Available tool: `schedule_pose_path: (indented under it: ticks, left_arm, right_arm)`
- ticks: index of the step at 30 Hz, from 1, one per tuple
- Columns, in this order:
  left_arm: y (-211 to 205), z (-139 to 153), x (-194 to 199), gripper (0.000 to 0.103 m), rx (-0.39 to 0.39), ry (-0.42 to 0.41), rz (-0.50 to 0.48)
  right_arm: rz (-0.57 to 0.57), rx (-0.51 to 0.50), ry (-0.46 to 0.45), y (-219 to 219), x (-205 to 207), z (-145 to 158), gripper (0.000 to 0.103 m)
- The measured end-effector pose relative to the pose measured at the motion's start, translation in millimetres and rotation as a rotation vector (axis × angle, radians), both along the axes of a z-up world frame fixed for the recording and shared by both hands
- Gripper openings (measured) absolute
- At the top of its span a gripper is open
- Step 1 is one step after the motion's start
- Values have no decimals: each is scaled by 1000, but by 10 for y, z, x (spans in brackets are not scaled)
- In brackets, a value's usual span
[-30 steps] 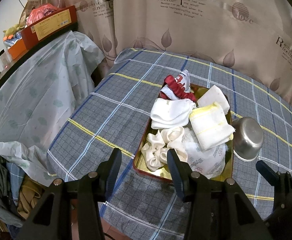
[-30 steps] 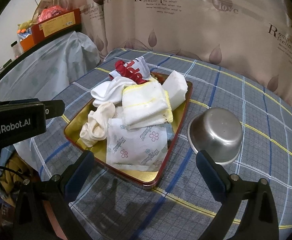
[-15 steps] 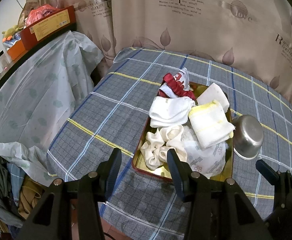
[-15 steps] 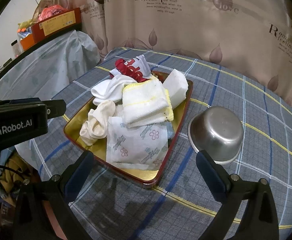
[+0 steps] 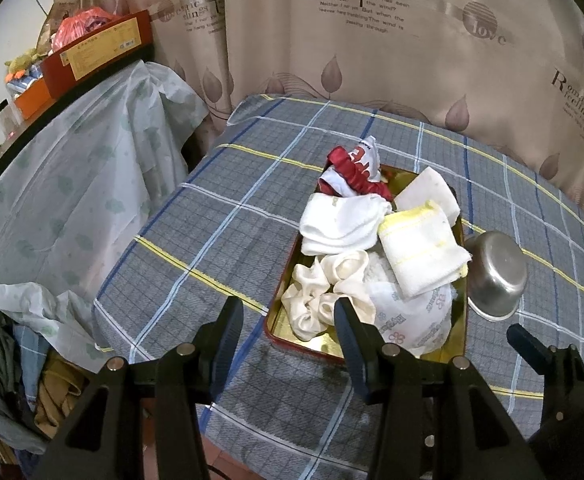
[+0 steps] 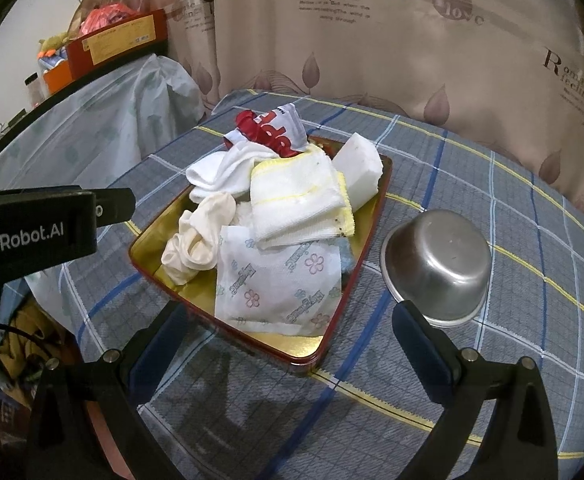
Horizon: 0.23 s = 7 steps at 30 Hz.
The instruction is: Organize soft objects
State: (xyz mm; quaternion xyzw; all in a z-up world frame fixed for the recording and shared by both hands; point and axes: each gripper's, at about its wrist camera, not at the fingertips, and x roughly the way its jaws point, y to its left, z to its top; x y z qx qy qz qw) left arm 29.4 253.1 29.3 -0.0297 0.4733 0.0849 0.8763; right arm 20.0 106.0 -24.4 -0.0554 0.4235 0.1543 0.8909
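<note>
A red-rimmed gold tray [image 5: 311,346] [image 6: 303,360] sits on the checked tablecloth, piled with soft things. These are a flower-printed tissue pack [image 6: 280,280] [image 5: 411,312], a yellow-trimmed white cloth [image 6: 295,200] [image 5: 419,252], white socks [image 5: 339,224], a cream scrunched fabric [image 5: 323,288] [image 6: 196,240], a white folded pad [image 6: 359,164] and a red-and-white packet [image 5: 355,168]. My left gripper [image 5: 288,320] hovers open before the tray's near-left corner, holding nothing. The right gripper [image 6: 290,328] stands wide open above the tray's near edge, also holding nothing.
An upturned steel bowl [image 6: 439,264] [image 5: 495,276] rests just right of the tray. A leaf-printed curtain [image 5: 371,60] hangs behind the table. Plastic-draped furniture [image 5: 72,200] with a red box [image 5: 96,52] stands at left, and clothes [image 5: 52,392] lie below the table's near-left edge.
</note>
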Motion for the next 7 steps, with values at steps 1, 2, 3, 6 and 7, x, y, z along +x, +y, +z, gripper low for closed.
schedule_pose_path:
  ticks: [1,2,3,6,7]
  left_arm:
    - [4,0,0,48,6,2,1]
    - [12,-1,-1,48,10,0,5]
    - [17,-2,0,48,13,-2,4]
    - [2,-6,13,48,16,1,2]
    - [4,-6,12,48,17,3,2]
  right_arm:
    - [0,0,-2,0,-5,3,101]
    - [1,1,-1,1,-2,2,101]
    - [1,0,-1,1,-2,2,101]
    - [0,-5,-6,6,-6,10,101]
    - [1,-5,-6,6,-6,12,101]
